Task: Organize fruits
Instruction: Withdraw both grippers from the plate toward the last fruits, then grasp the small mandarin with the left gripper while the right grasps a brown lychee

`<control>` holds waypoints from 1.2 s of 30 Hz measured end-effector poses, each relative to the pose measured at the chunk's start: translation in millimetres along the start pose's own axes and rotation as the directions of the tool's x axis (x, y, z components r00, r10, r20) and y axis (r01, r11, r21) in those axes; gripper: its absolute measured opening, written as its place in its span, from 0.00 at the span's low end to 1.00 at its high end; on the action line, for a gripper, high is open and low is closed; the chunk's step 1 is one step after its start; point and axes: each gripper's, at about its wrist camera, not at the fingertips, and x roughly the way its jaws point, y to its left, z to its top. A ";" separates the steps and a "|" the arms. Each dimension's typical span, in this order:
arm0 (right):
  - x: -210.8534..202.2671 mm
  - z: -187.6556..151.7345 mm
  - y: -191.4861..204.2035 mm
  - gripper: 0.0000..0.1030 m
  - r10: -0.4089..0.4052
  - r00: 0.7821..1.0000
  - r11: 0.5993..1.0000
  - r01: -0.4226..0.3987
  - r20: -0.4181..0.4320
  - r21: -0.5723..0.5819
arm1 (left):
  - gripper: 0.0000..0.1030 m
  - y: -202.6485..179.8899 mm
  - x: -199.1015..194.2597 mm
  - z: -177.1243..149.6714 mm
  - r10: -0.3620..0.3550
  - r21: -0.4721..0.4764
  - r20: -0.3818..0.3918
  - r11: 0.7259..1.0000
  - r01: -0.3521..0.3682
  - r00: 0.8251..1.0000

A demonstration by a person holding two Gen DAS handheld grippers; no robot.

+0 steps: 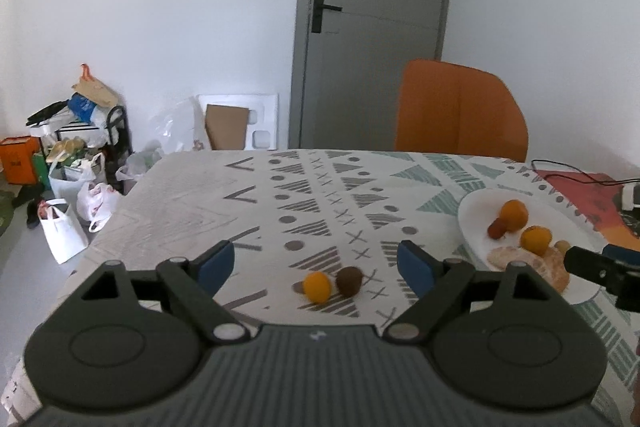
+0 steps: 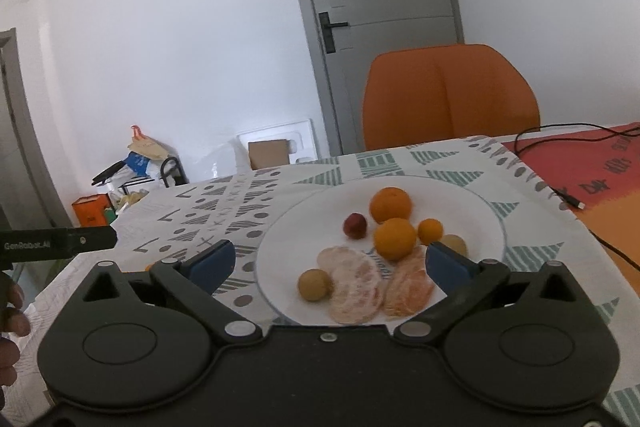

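A small orange fruit [image 1: 317, 286] and a brown kiwi-like fruit [image 1: 349, 280] lie side by side on the patterned tablecloth, just ahead of my left gripper [image 1: 316, 265], which is open and empty. A white plate [image 2: 472, 211] holds two oranges [image 2: 390, 205], a small orange fruit [image 2: 430, 231], a red fruit [image 2: 354, 225], a yellow-green fruit [image 2: 314, 285] and peeled citrus halves [image 2: 352, 289]. My right gripper [image 2: 330, 261] is open and empty over the plate's near side. The plate also shows in the left wrist view [image 1: 476, 211].
An orange chair [image 2: 450, 95] stands at the table's far edge. A black cable [image 2: 560, 135] runs across a red mat [image 2: 592, 167] at the right. Bags and boxes [image 1: 76, 163] crowd the floor at the left. A grey door [image 1: 372, 27] is behind.
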 end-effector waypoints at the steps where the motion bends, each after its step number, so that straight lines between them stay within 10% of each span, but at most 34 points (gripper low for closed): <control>1: 1.0 -0.1 2.7 1.00 0.006 1.000 1.000 -0.006 -0.003 -0.006 | 0.85 2.0 0.5 -1.6 0.004 -0.001 -0.003 1.000 -0.004 1.000; 16: 16.1 2.7 33.2 1.00 0.072 0.997 0.992 -0.075 -0.034 -0.102 | 0.78 16.0 21.4 -17.6 -0.026 -0.025 -0.043 0.999 0.025 0.999; 31: 45.3 8.7 65.1 0.89 0.179 0.977 0.957 -0.200 -0.117 -0.211 | 0.46 16.5 66.0 -22.0 -0.044 -0.058 -0.138 0.998 0.036 0.989; 36: 55.0 8.0 77.1 0.89 0.213 0.967 0.944 -0.241 -0.139 -0.224 | 0.20 17.1 70.3 -25.3 -0.036 -0.026 -0.151 0.999 0.032 0.988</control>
